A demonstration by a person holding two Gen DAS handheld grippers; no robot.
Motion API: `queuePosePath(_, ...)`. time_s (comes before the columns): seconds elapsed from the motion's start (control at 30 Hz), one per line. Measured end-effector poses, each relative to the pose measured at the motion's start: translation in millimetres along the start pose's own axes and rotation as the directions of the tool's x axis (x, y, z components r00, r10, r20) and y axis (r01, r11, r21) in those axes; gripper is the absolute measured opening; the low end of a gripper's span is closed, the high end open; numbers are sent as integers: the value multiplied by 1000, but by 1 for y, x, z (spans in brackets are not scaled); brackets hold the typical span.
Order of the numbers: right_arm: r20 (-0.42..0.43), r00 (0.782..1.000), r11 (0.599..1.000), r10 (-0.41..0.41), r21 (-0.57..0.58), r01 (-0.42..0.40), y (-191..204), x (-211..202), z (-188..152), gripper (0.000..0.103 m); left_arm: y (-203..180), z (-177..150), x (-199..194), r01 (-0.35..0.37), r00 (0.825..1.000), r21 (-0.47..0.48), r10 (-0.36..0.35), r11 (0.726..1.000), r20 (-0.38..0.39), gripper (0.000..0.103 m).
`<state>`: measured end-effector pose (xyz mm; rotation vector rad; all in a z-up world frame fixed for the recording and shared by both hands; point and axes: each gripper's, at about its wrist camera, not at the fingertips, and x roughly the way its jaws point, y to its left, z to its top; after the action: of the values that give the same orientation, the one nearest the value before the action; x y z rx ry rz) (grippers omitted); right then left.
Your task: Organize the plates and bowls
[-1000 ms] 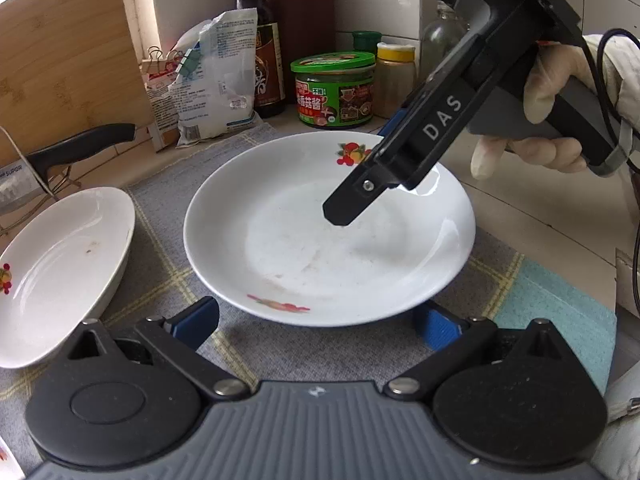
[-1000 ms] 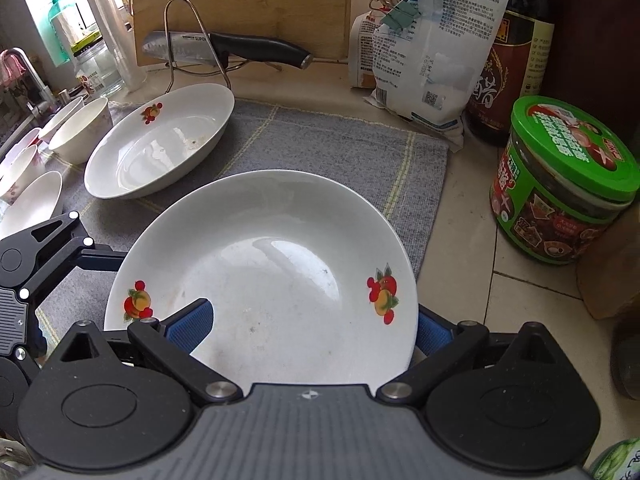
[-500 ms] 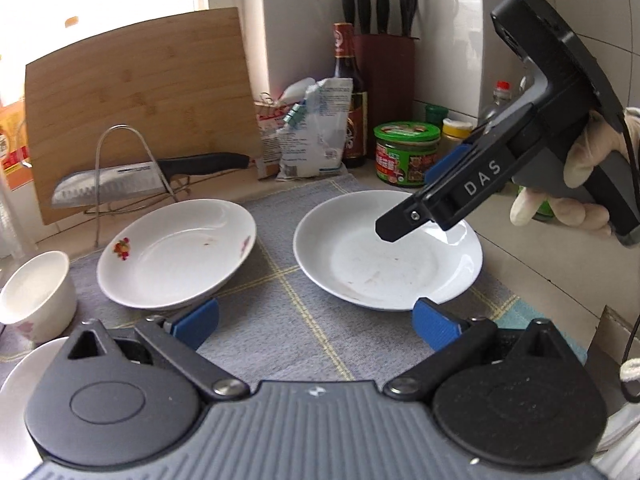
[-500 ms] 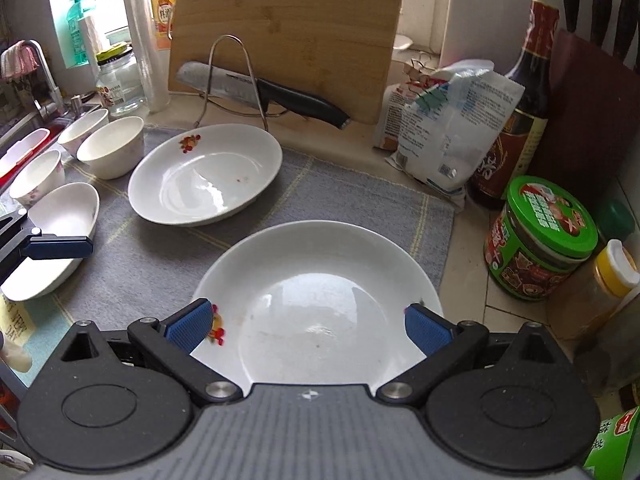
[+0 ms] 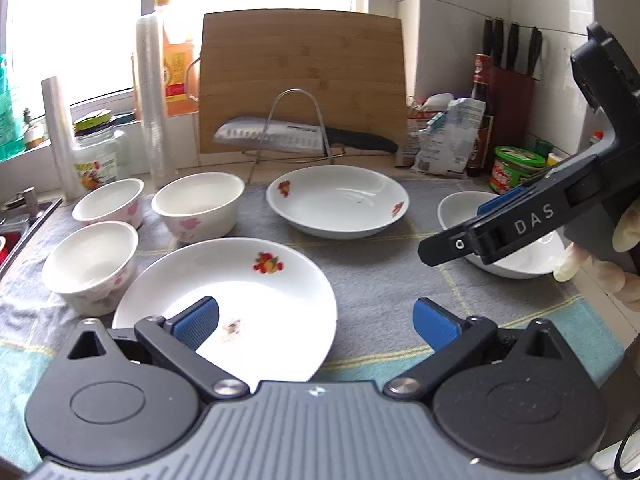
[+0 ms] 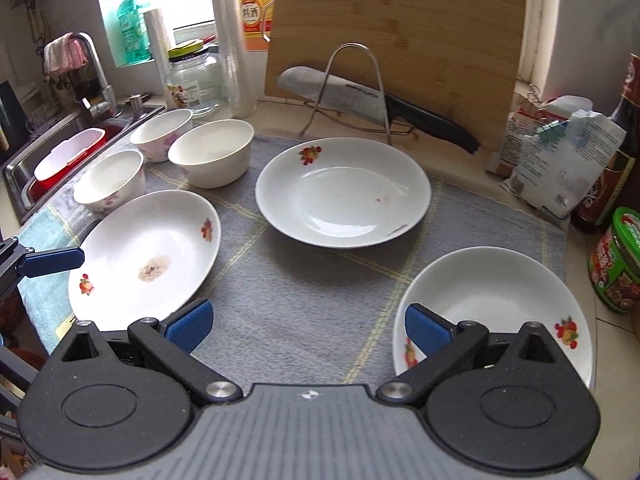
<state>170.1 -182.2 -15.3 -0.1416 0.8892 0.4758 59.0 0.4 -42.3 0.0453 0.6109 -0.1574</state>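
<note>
Three white fruit-print plates lie on a grey mat (image 6: 304,280): a left plate (image 6: 144,256) (image 5: 240,304), a middle back plate (image 6: 344,192) (image 5: 340,200) and a right plate (image 6: 492,300) (image 5: 520,256). Three white bowls (image 6: 212,152) (image 5: 200,206) stand at the left, apart from each other. My left gripper (image 5: 316,320) is open and empty above the left plate's near edge. My right gripper (image 6: 308,326) is open and empty above the mat, between the left and right plates; it also shows in the left wrist view (image 5: 500,228), above the right plate.
A cutting board (image 6: 400,40) and a knife on a wire stand (image 6: 360,96) are behind the mat. Sink and faucet (image 6: 88,76) at far left. A green-lidded jar (image 6: 616,260), bags (image 6: 560,160), a bottle and a knife block (image 5: 512,80) at right.
Both grippers have pulled back and up from the right plate, which stays on the mat. The views now take in all three plates and the bowls.
</note>
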Motion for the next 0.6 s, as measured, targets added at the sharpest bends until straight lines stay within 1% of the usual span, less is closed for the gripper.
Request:
queuePosePath(0.1, -21, 999, 999, 41, -26, -42, 14, 8, 2, 103, 9, -8, -8, -47, 999, -38, 47, 998, -11, 102)
queuePosePath(0.2, -40, 995, 993, 88, -70, -91, 25, 19, 5, 103, 15, -18, -16, -107, 994, -67, 105, 992, -29, 102)
queuePosePath(0.3, -58, 988, 983, 143, -112, -149, 33, 30, 8, 103, 15, -24, -18, -183, 981, -85, 177, 979, -75, 102)
queuePosePath(0.33, -66, 985, 979, 161, -119, -168, 34, 34, 9, 103, 16, -27, -18, -198, 977, -95, 190, 976, -94, 102)
queuePosePath(0.4, -73, 977, 970, 198, -128, -206, 35, 40, 8, 103, 18, -32, -17, -218, 970, -105, 204, 970, -128, 102)
queuePosePath(0.53, -110, 962, 954, 250, -142, -265, 36, 54, 3, 103, 15, -40, -17, -273, 950, -94, 252, 957, -186, 102)
queuePosePath(0.6, -123, 955, 945, 269, -157, -286, 38, 59, 1, 103, 14, -43, -19, -279, 945, -87, 257, 956, -200, 102)
